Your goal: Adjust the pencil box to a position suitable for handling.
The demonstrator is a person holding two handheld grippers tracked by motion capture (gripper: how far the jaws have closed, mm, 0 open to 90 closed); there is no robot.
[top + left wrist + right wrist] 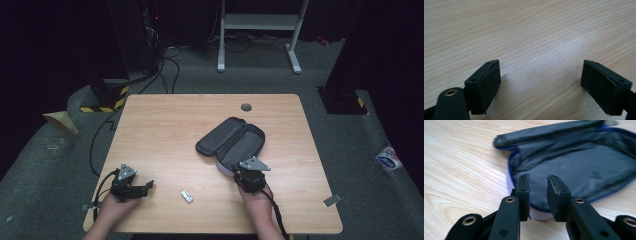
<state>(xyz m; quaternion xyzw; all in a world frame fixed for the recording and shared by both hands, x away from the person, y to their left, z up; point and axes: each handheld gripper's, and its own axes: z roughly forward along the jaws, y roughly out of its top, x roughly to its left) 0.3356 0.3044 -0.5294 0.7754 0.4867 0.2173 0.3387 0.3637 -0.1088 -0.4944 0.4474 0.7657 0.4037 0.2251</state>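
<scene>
Now we start at our right gripper [538, 195], whose two black jaws stand a narrow gap apart, close to each other but not closed on anything. Their tips sit over the near rim of an open pouch [584, 167], right at its blue zipper edge [537, 207]; whether the pads touch the fabric we cannot tell. From the high view, this right gripper [248, 175] meets the near end of the pouch [231, 141], with our right hand [257, 197] behind it at the table's front edge.

Our left gripper [540, 85] has its jaws spread wide, with only bare wood grain between them and nothing held. From above, the left gripper [142, 187] rests low at the front left of the table [165, 125], pointing to the right, with our left hand [114, 204] around it.

Moving outward, the pouch lies unzipped and folded open right of the table's centre, its dark grey lining facing up and the flap laid back toward the far left. A small pale rectangular object [186, 196] lies flat on the wood between the two grippers, apart from both and near the front edge. A grey round cap [246, 107] sits in the tabletop near the far edge.
</scene>
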